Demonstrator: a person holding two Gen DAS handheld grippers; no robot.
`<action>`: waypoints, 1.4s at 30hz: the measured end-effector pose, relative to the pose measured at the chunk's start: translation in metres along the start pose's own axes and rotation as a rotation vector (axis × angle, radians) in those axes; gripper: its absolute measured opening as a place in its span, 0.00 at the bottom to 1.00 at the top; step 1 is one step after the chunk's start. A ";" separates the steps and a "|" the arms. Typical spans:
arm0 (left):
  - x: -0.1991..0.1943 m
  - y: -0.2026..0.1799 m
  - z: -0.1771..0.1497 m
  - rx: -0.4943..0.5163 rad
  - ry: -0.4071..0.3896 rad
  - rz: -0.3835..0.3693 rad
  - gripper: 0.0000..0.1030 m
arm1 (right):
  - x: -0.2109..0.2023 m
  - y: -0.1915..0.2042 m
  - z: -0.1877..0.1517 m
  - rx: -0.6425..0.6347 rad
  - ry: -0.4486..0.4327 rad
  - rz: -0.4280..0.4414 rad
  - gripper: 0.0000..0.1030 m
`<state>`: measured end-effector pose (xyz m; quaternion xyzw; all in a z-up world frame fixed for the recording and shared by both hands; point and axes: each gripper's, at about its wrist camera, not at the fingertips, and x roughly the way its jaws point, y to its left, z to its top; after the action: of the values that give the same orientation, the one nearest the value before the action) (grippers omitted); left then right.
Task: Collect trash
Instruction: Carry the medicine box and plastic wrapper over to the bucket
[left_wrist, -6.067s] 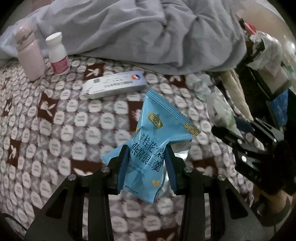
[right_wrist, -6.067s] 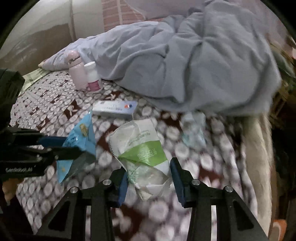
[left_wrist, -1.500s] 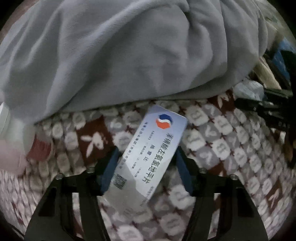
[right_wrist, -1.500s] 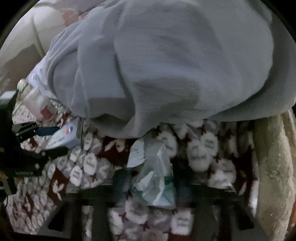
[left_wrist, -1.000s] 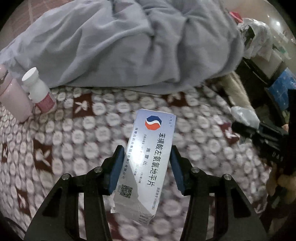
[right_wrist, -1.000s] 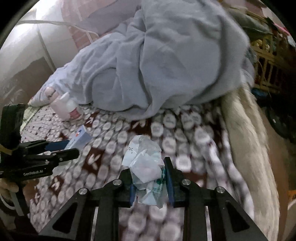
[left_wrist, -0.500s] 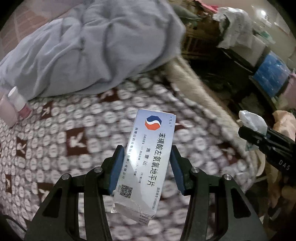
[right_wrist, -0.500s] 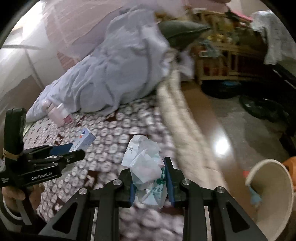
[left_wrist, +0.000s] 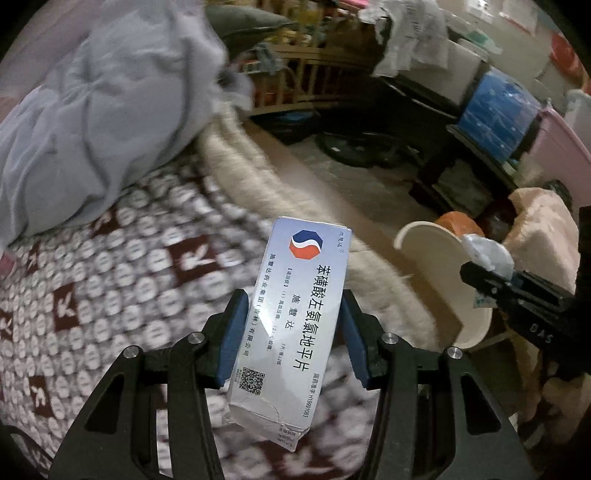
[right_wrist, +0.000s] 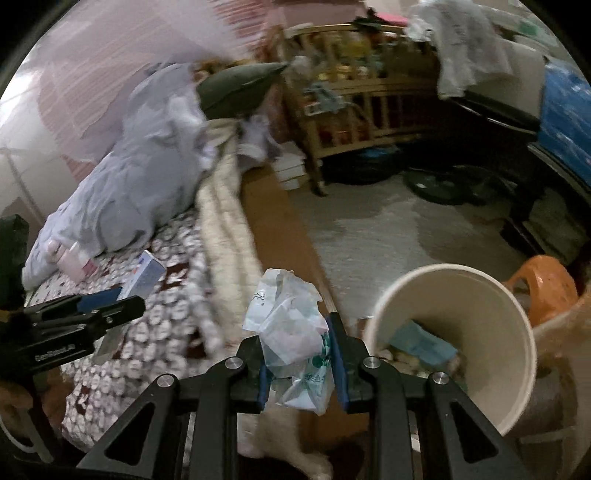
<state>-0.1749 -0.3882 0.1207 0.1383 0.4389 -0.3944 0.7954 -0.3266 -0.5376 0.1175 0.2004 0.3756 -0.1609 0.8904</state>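
My left gripper (left_wrist: 291, 332) is shut on a white medicine box (left_wrist: 291, 325) with a red and blue logo, held above the bed edge. My right gripper (right_wrist: 297, 362) is shut on a crumpled clear plastic wrapper (right_wrist: 291, 339), just left of a cream trash bin (right_wrist: 476, 295) that holds blue wrappers. The bin also shows in the left wrist view (left_wrist: 432, 251), right of the box, with the right gripper (left_wrist: 491, 280) in front of it. The left gripper with its box (right_wrist: 147, 275) shows at left in the right wrist view.
The bed has a brown and white patterned cover (left_wrist: 110, 280), a grey duvet (left_wrist: 92, 110) and a fluffy cream edge (right_wrist: 225, 236). A pink bottle and white bottle (right_wrist: 74, 262) stand by the duvet. An orange stool (right_wrist: 543, 288), wooden crib (right_wrist: 369, 99) and dark furniture surround the floor.
Both grippers have swung right, away from the bed and toward the trash bin, each still holding its item. The bin now sits close beside the right gripper.
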 end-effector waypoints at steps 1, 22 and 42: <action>0.001 -0.006 0.001 0.006 0.000 -0.006 0.47 | -0.002 -0.006 -0.001 0.007 -0.001 -0.009 0.25; 0.054 -0.128 0.029 0.127 0.053 -0.116 0.47 | -0.017 -0.108 -0.019 0.173 0.013 -0.137 0.25; 0.077 -0.156 0.037 0.134 0.065 -0.169 0.47 | -0.025 -0.135 -0.029 0.241 0.001 -0.175 0.25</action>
<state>-0.2468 -0.5498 0.0998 0.1663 0.4472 -0.4838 0.7337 -0.4199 -0.6378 0.0858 0.2726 0.3699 -0.2817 0.8423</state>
